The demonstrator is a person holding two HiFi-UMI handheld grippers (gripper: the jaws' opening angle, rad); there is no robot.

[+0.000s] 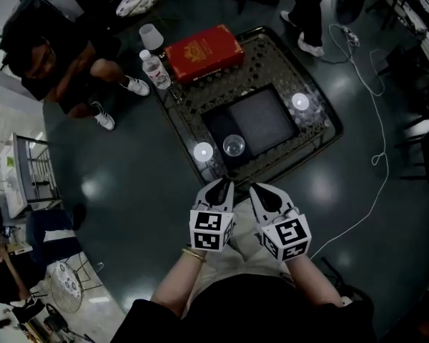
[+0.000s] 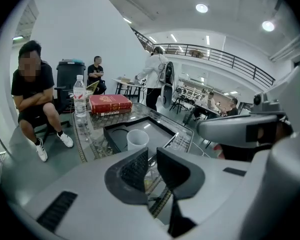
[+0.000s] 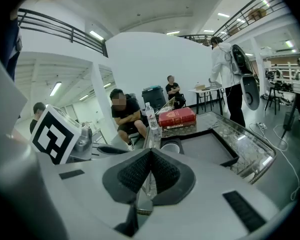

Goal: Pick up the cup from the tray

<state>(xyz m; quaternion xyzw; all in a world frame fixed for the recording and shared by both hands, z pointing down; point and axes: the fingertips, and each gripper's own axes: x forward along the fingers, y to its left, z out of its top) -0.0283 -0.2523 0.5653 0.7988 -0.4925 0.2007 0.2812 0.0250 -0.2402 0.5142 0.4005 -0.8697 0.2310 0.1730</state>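
On the glass table ahead lies a dark tray. The cup stands upright in its near left corner, probably the easiest spot to reach. Both grippers hover just short of the table, aimed at it. The left gripper has its fingers a narrow slit apart and holds nothing; the right gripper has its fingers pressed together, also empty.

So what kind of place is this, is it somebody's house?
Probably not a house. It looks like a big workshop or office hall: a railing runs along an upper level, there are work tables at the back, and a long cable lies loose.
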